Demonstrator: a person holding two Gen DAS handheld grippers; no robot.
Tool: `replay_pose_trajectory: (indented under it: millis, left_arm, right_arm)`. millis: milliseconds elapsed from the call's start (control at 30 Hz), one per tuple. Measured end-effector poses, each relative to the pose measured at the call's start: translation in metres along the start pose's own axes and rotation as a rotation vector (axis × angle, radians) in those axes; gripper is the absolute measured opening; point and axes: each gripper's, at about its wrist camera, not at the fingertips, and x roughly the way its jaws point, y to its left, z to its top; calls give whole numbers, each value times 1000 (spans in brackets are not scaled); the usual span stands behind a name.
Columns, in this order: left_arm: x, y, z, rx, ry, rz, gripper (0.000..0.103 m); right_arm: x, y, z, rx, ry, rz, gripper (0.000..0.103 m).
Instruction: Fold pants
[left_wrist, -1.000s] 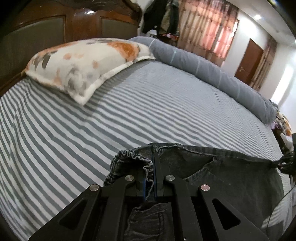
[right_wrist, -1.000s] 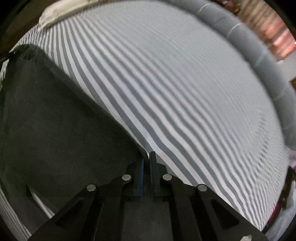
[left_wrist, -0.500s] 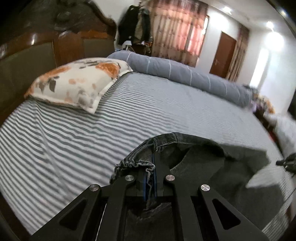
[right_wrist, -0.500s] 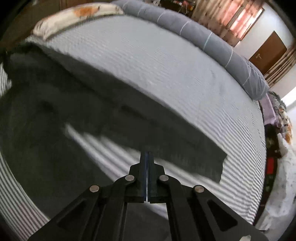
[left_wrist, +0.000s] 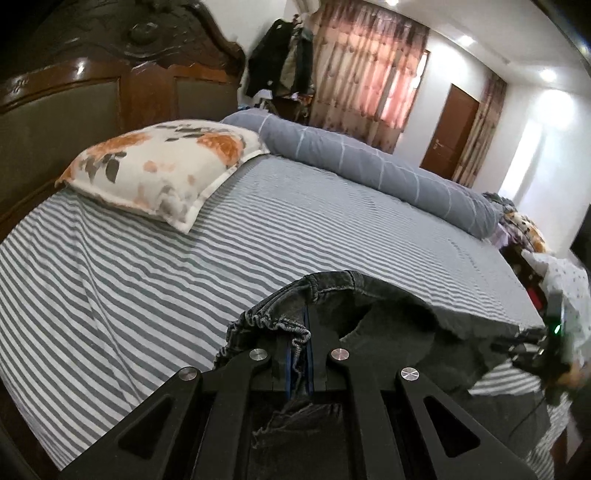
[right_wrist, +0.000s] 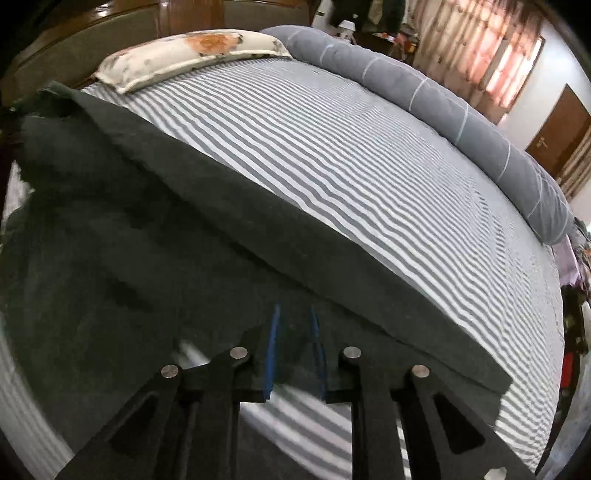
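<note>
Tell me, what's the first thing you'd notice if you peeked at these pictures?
Probably the dark pants, stretched across the near side of the big striped bed. The left gripper pinches their bunched waistband, and the right gripper has just been opening, its pads apart over the cloth. Next comes the flowery orange pillow by the wooden headboard, and the long grey bolster along the bed's far edge.

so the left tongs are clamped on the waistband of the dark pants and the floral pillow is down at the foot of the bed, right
Not quite. The left tongs are clamped on the elastic waistband of the dark pants, but the floral pillow lies at the head of the bed, right in front of the wooden headboard, not at the foot. The left wrist view shows it.
</note>
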Motion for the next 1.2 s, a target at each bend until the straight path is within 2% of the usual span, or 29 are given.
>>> replay_pose_trajectory:
  millis: [133, 267, 333, 400, 500, 633, 833, 933, 1067, 1200]
  left_arm:
    - [16, 18, 6, -90, 10, -22, 6]
    - [32, 27, 9, -115, 15, -19, 6]
    - [40, 29, 11, -113, 19, -11, 6]
    - [46, 30, 11, -114, 25, -8, 6]
    - [52, 31, 12, -103, 29, -6, 6]
    - [61, 32, 11, -97, 34, 2, 6]
    - [71, 31, 11, -108, 44, 24, 6]
    - [72, 30, 12, -107, 46, 30, 6]
    - [71, 32, 12, -113, 49, 36, 6]
    - [59, 28, 13, -97, 41, 27, 6]
  right_arm:
    - [25, 13, -1, 33, -27, -45, 18]
    - [51, 20, 5, 50, -48, -105, 28]
    - [61, 23, 8, 17, -67, -183, 28]
    - [66, 11, 14, 33, -92, -208, 24]
    - [75, -17, 24, 62, -80, -202, 22]
    - [88, -40, 32, 25, -36, -170, 11]
    - [94, -46, 36, -9, 8, -113, 7]
    - [94, -48, 38, -6, 27, -94, 1]
    - [76, -43, 37, -10, 16, -124, 0]
    - [37, -45, 30, 8, -16, -152, 0]
